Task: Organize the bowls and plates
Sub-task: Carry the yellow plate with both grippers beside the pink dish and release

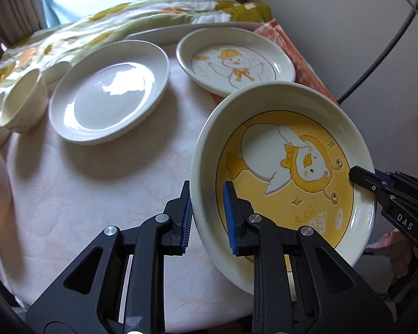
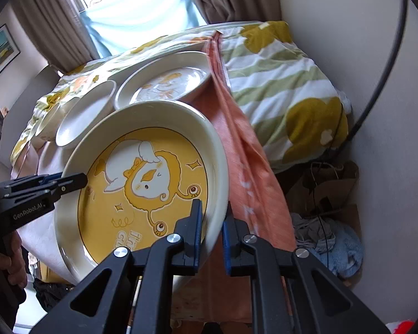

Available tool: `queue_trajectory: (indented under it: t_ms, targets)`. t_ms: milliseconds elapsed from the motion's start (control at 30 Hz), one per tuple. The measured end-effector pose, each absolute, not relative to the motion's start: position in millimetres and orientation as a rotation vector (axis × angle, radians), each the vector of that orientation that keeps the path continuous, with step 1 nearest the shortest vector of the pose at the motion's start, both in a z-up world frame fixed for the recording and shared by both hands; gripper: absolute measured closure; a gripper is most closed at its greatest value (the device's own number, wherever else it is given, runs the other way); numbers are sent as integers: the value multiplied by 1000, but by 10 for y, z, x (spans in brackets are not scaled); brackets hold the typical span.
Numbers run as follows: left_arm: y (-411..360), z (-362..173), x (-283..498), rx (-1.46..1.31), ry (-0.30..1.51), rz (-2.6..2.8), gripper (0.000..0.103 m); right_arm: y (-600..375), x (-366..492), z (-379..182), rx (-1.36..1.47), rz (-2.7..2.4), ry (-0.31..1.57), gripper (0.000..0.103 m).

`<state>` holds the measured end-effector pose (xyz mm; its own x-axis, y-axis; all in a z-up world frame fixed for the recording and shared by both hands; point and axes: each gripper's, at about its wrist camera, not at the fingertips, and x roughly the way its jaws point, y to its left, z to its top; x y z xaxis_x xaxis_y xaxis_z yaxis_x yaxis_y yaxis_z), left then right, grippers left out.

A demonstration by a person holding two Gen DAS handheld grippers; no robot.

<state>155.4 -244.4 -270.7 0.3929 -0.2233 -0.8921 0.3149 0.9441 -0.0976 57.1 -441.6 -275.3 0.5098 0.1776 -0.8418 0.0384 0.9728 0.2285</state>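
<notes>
We grip the deep round ceramic plate with the cream rim and yellow cartoon-duck base (image 1: 281, 167) from opposite sides of its rim, and it is tilted, with at least its far side clear of the pale quilted table cover (image 1: 97, 194). Our left gripper (image 1: 207, 217) has its blue-padded jaws nearly closed on the rim wall, one pad outside and one inside. Our right gripper (image 2: 212, 231) clamps the opposite rim in the same way. The plate's base shows a white duck in a yellow hood, sparkles and lettering inside a thin dark ring. Behind it on the cover rest a plain white ceramic plate (image 1: 110, 91), a cream plate with an outlined duck drawing (image 1: 235, 61) and a small cream cup (image 1: 23, 103).
</notes>
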Motion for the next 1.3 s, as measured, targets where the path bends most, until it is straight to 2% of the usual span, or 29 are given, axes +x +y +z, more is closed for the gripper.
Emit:
queue_trajectory:
  t_ms: [233,433,800,1000,1300]
  targets:
    - [-1946,-2476,1414,32,1097,-249,84,-3992,665,-2469,154,176,1006,91]
    - [-1225,-2394,1297,-20,1088,-151,84,-3343,813,-2409,108,280,1008,91]
    - [69,-2717,1244,-82,1137,-43,84,-2077,1011,-2649,52,407,1062,91]
    - [386,-2984,1278,-89,1171,-57,84,-1703,1046,-2879,43,400,1098,91]
    - [518,-3063,1302,-99,1159,-98,84,-1557,1059,-2986,34,364,1122,91]
